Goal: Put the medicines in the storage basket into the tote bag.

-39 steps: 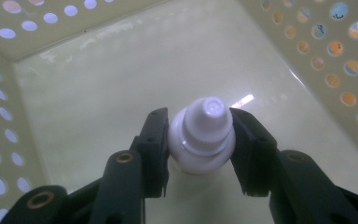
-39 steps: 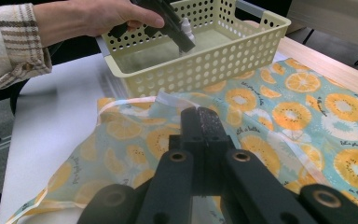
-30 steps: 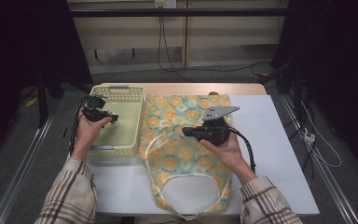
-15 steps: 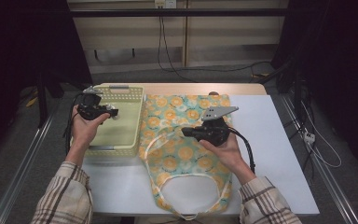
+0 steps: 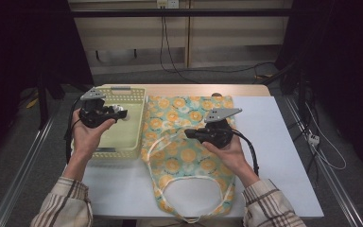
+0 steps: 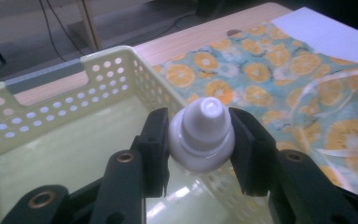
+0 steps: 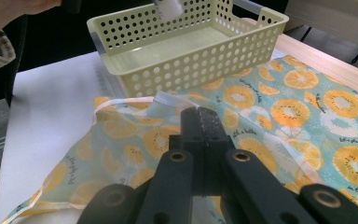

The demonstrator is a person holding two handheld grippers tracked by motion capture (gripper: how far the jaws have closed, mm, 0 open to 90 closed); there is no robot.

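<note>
From the high view I could place both hands: my left claw (image 5: 119, 113) hung over the pale yellow basket (image 5: 133, 137) at the left of the tabletop (image 5: 283, 156), and my right claw (image 5: 189, 134) lay low over the orange-print cloth bag (image 5: 179, 156) to the basket's right. That view gave me no more than a small pale blob at the left claw's tip. The left gripper view made it plain: a small white bottle (image 6: 201, 135) sat squarely between the two black jaws, which pressed on it from either side just under its cap, cap end pointing away from the camera, with the basket's perforated wall (image 6: 121, 79) beyond and its floor below. So the left claw was gripping the bottle, held clear above the inside of the basket.

The bottle had a white conical cap with a rounded tip, a ridged collar below it, and a clear body under that, mostly hidden by the jaws.

In the right gripper view my right claw's jaws stood pressed together, over the bag's fabric near its white strap (image 7: 135, 100); whether any cloth was pinched between them I couldn't tell.
</note>
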